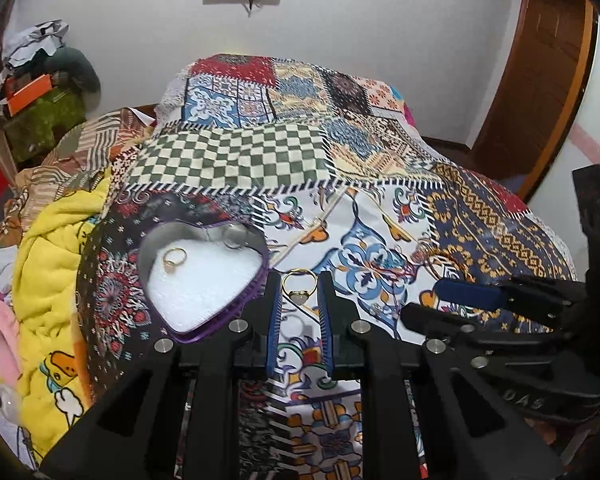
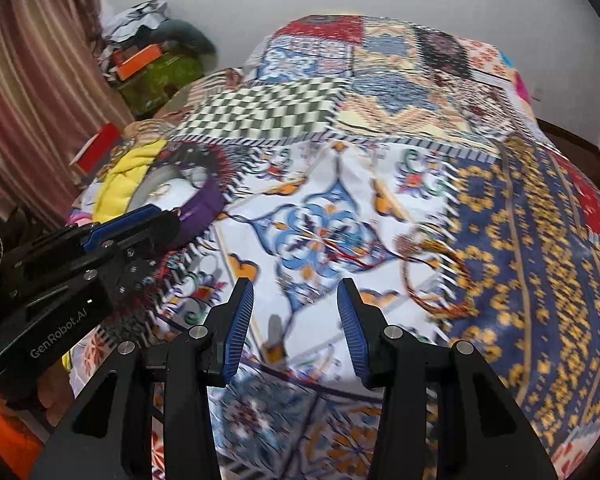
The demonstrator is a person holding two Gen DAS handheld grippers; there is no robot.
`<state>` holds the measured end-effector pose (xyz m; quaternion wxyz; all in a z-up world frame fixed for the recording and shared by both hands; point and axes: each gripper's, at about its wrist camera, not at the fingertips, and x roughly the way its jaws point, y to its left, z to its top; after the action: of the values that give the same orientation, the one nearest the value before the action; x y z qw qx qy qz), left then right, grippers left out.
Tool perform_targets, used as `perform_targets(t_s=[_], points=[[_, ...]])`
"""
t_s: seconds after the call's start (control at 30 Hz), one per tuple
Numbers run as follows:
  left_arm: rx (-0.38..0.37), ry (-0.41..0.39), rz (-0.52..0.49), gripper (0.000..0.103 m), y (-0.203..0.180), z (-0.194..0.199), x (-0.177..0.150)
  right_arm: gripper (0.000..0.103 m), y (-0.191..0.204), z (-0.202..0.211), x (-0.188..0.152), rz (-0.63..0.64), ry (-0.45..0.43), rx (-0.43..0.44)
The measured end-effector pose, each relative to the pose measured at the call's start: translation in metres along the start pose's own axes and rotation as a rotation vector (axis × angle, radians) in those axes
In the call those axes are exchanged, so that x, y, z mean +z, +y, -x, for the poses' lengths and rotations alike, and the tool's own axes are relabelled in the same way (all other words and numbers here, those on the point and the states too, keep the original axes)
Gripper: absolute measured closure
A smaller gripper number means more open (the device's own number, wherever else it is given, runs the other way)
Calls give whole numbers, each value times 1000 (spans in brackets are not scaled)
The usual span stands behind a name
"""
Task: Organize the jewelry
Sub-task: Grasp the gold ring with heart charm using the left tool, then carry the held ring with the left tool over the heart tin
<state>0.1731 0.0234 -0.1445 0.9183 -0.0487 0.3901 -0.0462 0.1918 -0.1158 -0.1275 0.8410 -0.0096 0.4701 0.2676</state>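
Patchwork bedspread (image 1: 380,216) in many prints, spread over a bed against a white wall, serving as the work surface. Purple heart-shaped tin (image 1: 204,276) lined with white padding, sitting open on the spread at left, evidently the destination for loose pieces. Already inside: a gold ring with a pale stone (image 1: 174,259) lying on the padding, plus something silvery near the far rim, too small to name.

Left gripper (image 1: 299,292) clenched on a second gold ring with a pale heart-shaped stone (image 1: 298,288), band upright between the blue ribbed pads, stone downward. Held just beside the tin's right edge, seemingly off the cloth; probably a carry toward the padding, with the drop not yet made. Narrow pinch across the band likely chosen to keep so small a piece from slipping.

Right gripper (image 2: 296,320) standing released, nothing between its fingers, angled down over the blue-and-white floral patch. Beaded bracelet in reddish and gold tones (image 2: 436,276) lying on the spread ahead and to the right of it, blurred in that view, probably the next pick. Thin chain or clasp pieces near the bracelet not clear enough to identify.
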Motion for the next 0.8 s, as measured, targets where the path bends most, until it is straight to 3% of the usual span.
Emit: perform_targets(t_s=[0.2,0.4,0.53,0.8], points=[[2,5,-4,87,1,-6,0,66,5,-20,5,25,30,28],[-6,24,7,87,5,-15,-2,79,5,-37,0,27,80,53],[-7,30,11,87,6,-18,-3,93,3,-40,-3,32,76,32],[-4,11,11,87,6,-9,-2,94,3,-31,-1,30,53,16]])
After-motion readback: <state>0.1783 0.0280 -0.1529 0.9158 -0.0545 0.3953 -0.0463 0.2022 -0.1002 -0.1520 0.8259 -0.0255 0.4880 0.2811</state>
